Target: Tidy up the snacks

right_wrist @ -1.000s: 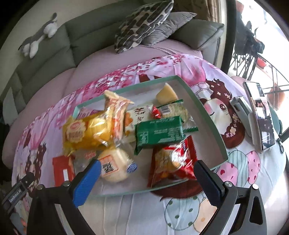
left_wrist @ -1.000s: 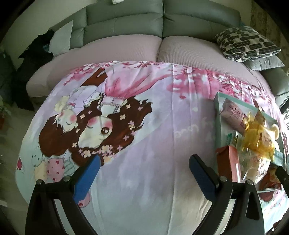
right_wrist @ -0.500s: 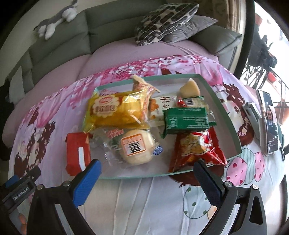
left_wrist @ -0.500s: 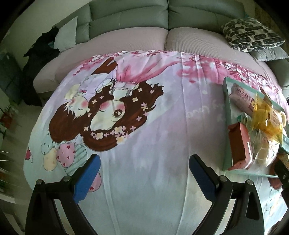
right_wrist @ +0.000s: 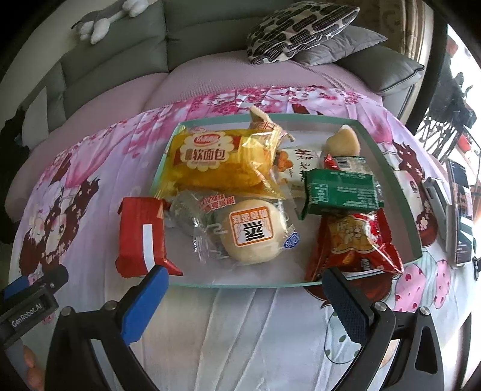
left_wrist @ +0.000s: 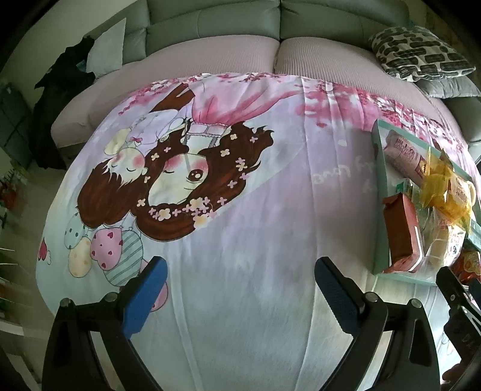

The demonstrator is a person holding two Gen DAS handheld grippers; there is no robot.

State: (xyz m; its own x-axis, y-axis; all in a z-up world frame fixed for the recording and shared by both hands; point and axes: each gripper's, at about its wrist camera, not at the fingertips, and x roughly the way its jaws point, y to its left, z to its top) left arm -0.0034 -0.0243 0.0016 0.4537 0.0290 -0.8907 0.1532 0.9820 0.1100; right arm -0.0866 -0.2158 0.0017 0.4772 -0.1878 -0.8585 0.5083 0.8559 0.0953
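Right wrist view had my right claw [right_wrist: 243, 300] spread wide and empty, hanging just short of the near rim of the tray [right_wrist: 387, 180]. And what a spread in there! The yellow bread bag [right_wrist: 216, 159] lay across the far left part of the tray, the round bun in clear wrap [right_wrist: 249, 234] sat just in front of it, near the middle. The green packet [right_wrist: 339, 192] rested to the right of centre, partly on top of the red crisp bag [right_wrist: 357, 246], which reached out over the tray's near right rim. A pale wrapped piece [right_wrist: 342, 144] stood at the far right, and a white printed packet [right_wrist: 297, 165] peeked out between the yellow bag and the green one. Over on the left, the red wrapped bar [right_wrist: 141, 234] hung across the tray's left edge, half on the cartoon bedsheet [right_wrist: 240, 330]. Two phones [right_wrist: 457, 210] lay on the sheet far right, well apart from the tray.

Left wrist view showed my left claw [left_wrist: 240, 288] spread open too, nothing between its blue pads, hovering over bare sheet with the tray away to its right. Behind it all ran the grey sofa [left_wrist: 210, 27], a patterned cushion [right_wrist: 300, 27] up on its right end.
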